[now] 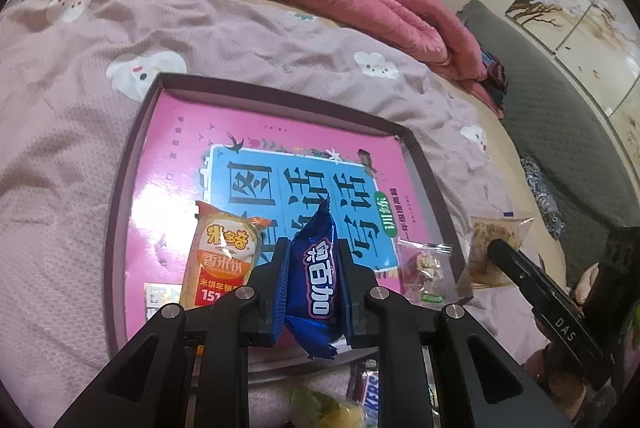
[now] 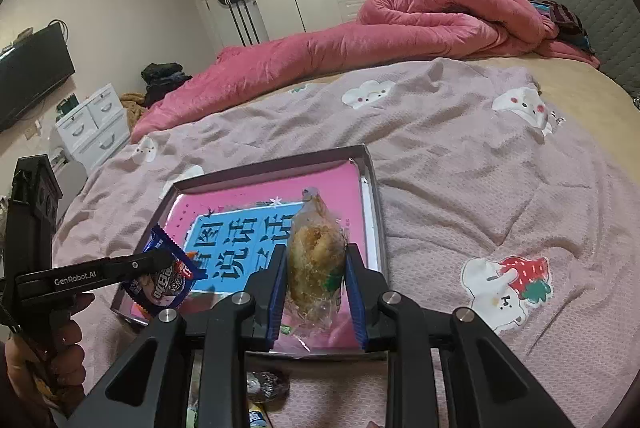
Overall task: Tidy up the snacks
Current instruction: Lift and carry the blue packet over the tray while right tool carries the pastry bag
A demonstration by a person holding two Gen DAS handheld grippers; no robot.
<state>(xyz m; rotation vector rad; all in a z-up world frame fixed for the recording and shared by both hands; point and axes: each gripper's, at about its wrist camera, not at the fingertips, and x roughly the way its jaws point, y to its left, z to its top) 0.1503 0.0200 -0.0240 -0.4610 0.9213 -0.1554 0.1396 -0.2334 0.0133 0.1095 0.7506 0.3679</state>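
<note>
- Blue wafer packet (image 1: 316,280): upright between the pads of the left gripper (image 1: 312,288), whose jaws are closed tight on its middle; it hangs over the near edge of the tray (image 1: 120,163).
- Clear-wrapped pastry (image 2: 316,264): clamped lengthwise in the right gripper (image 2: 316,288), jaws nearly closed against the wrapper; it is held above the tray's near right corner.
- Orange rice-cracker packet (image 1: 220,256): lies inside the tray at its near edge, just left of the blue packet.
- Small clear candy bag (image 1: 426,268): lies inside the tray near its right edge.
- Tray: a shallow dark-rimmed box with a pink and blue printed floor, resting on the pale pink bedspread (image 2: 480,167).
- Rolled pink quilt (image 2: 360,31): along the bed's far edge, well apart from the tray.
</note>
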